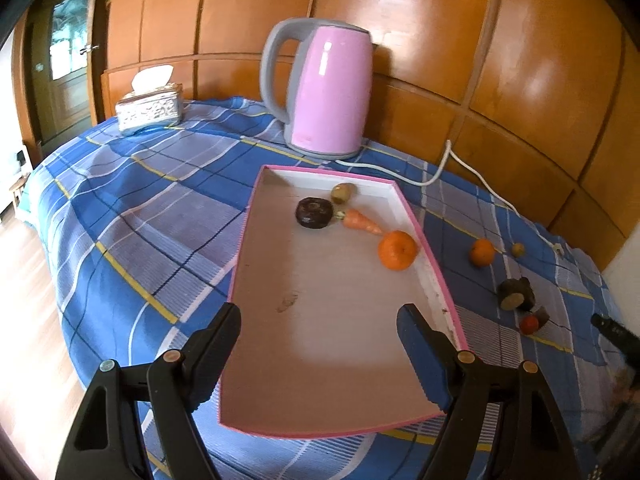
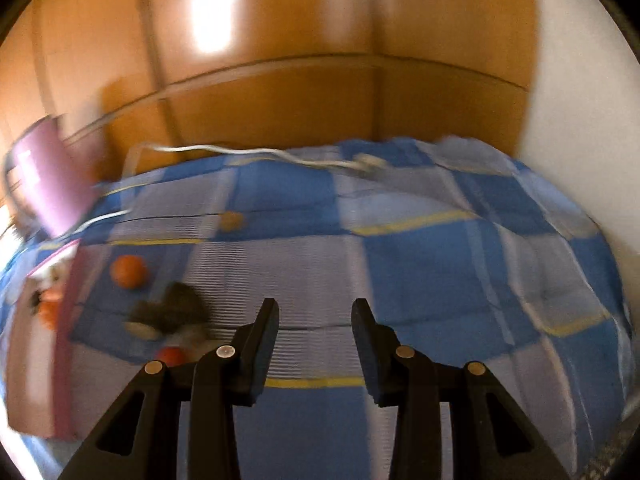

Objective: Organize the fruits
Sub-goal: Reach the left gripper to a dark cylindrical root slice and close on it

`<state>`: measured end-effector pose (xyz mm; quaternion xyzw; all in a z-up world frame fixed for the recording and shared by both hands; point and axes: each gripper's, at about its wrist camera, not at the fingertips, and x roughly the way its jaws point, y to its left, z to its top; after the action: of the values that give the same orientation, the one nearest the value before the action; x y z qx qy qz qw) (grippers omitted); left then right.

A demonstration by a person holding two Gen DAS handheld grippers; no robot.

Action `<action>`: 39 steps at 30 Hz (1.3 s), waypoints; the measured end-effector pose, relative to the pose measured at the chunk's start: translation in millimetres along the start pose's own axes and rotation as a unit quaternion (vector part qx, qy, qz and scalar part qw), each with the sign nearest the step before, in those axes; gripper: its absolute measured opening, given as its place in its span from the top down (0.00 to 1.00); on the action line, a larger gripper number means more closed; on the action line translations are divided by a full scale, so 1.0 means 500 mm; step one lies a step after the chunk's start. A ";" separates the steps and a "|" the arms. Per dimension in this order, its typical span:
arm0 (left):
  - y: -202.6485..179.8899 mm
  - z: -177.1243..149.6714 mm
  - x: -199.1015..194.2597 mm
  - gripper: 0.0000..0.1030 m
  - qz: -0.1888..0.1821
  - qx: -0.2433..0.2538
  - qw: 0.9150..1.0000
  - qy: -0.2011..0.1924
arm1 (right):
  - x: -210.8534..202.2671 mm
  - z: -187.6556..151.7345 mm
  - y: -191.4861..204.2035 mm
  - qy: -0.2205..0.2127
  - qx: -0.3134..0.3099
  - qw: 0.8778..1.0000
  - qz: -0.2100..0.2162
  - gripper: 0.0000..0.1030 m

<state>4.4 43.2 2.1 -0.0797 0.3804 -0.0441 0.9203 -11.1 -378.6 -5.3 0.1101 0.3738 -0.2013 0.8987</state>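
The pink-rimmed tray (image 1: 280, 360) lies on the plaid-covered desk (image 1: 140, 220), its long axis running from the near edge toward the kettle (image 1: 320, 88) at the back. It already holds four items at its far end. The small orange (image 1: 482, 252) and other pieces remain on the cloth, off the tray's right side. Judging by this, a fresh pickup is in hand. The left gripper (image 1: 318, 316) hovers over the tray, fingers wide apart, empty. The right gripper (image 2: 314, 308) has its fingers narrowly apart, empty; next it must reach a loose piece.

Blurred frame. Right gripper (image 2: 315, 312) at bottom centre, jaws apart, nothing between, over blue plaid cloth (image 2: 420, 264). Orange (image 2: 129, 271) at left; pink kettle (image 2: 52, 176) upper left.
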 end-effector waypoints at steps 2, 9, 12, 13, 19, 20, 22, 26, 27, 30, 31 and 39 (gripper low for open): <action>-0.014 0.002 -0.001 0.22 -0.008 0.009 1.000 0.000 | 0.007 -0.014 -0.048 0.002 0.027 0.999 -0.036 0.63; -0.068 0.007 -0.002 0.21 -0.033 0.046 0.998 0.004 | 0.033 -0.057 -0.140 0.017 0.083 0.992 -0.092 0.63; -0.093 0.009 0.001 0.21 -0.051 0.064 0.997 0.009 | 0.041 -0.064 -0.154 0.017 0.089 0.991 -0.099 0.63; -0.100 0.009 0.001 0.21 -0.056 0.068 0.996 0.011 | 0.043 -0.066 -0.153 0.018 0.090 0.991 -0.100 0.63; -0.153 0.012 0.012 0.18 -0.097 0.097 0.990 0.030 | 0.073 -0.097 -0.150 0.035 0.090 0.990 -0.103 0.63; -0.159 0.012 0.014 0.17 -0.102 0.097 0.989 0.034 | 0.069 -0.101 -0.147 0.026 0.086 0.990 -0.105 0.63; -0.171 0.014 0.021 0.17 -0.116 0.098 0.987 0.042 | 0.069 -0.105 -0.140 0.021 0.075 0.991 -0.113 0.63; -0.197 0.017 0.037 0.17 -0.135 0.096 0.984 0.059 | 0.070 -0.111 -0.137 0.010 0.071 0.991 -0.116 0.61; -0.202 0.017 0.039 0.17 -0.137 0.097 0.984 0.062 | 0.070 -0.112 -0.136 0.008 0.071 0.991 -0.117 0.60; -0.219 0.014 0.043 0.17 -0.127 0.104 0.984 0.066 | 0.070 -0.113 -0.141 0.005 0.076 0.991 -0.110 0.60; -0.222 0.015 0.047 0.17 -0.124 0.104 0.985 0.068 | 0.071 -0.113 -0.141 0.003 0.077 0.991 -0.109 0.60; -0.244 0.024 0.070 0.17 -0.147 0.092 0.980 0.095 | 0.072 -0.116 -0.139 -0.003 0.079 0.991 -0.110 0.59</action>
<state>35.3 -80.3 8.4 -0.0451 0.4448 -0.2215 0.8667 -55.4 -430.7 -74.7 0.1386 0.3640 -0.3284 0.8605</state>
